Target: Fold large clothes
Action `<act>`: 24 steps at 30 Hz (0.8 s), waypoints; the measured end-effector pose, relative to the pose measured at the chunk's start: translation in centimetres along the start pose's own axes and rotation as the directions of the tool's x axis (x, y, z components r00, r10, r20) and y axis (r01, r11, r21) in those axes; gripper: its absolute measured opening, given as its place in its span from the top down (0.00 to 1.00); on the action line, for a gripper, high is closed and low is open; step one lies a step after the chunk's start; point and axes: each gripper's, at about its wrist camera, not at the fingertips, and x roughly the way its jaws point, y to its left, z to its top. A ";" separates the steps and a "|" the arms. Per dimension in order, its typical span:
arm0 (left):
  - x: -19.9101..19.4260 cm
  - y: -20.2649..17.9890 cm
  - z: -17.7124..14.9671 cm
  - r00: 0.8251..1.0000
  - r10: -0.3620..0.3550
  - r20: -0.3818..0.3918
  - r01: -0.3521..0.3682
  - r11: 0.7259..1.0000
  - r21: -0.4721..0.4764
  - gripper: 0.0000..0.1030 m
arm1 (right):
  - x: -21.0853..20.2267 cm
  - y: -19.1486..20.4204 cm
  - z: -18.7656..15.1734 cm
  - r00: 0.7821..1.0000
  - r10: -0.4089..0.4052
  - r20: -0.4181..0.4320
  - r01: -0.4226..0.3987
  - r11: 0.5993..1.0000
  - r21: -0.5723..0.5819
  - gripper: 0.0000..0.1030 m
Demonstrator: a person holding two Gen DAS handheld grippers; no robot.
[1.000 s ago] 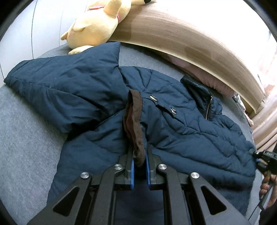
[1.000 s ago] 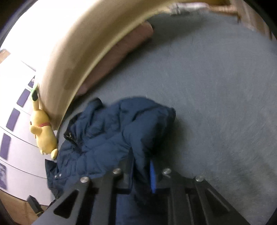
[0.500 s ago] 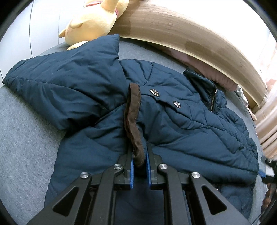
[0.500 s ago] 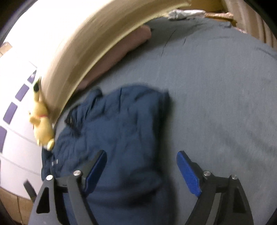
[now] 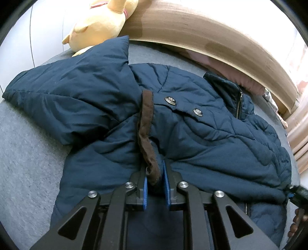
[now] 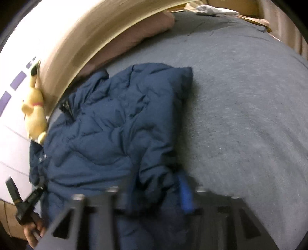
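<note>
We see a bed covered with a grey sheet, a little rough in texture, which fills most of both views. Along its far side runs a light wooden headboard, curved by the lens, with a darker stain on it. A pink pillow lies squeezed between the headboard and the mattress. A yellow plush toy leans against the end of the headboard, beside a white panelled wall. Bright daylight washes out the wall above the headboard. Some pale crumpled cloth lies at the far corner.
</note>
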 end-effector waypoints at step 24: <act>-8.5 27.8 5.4 0.983 -0.033 0.181 0.131 0.814 -0.565 0.25 | -0.1 9.7 -1.7 0.999 -0.017 0.039 0.023 0.987 -0.162 0.23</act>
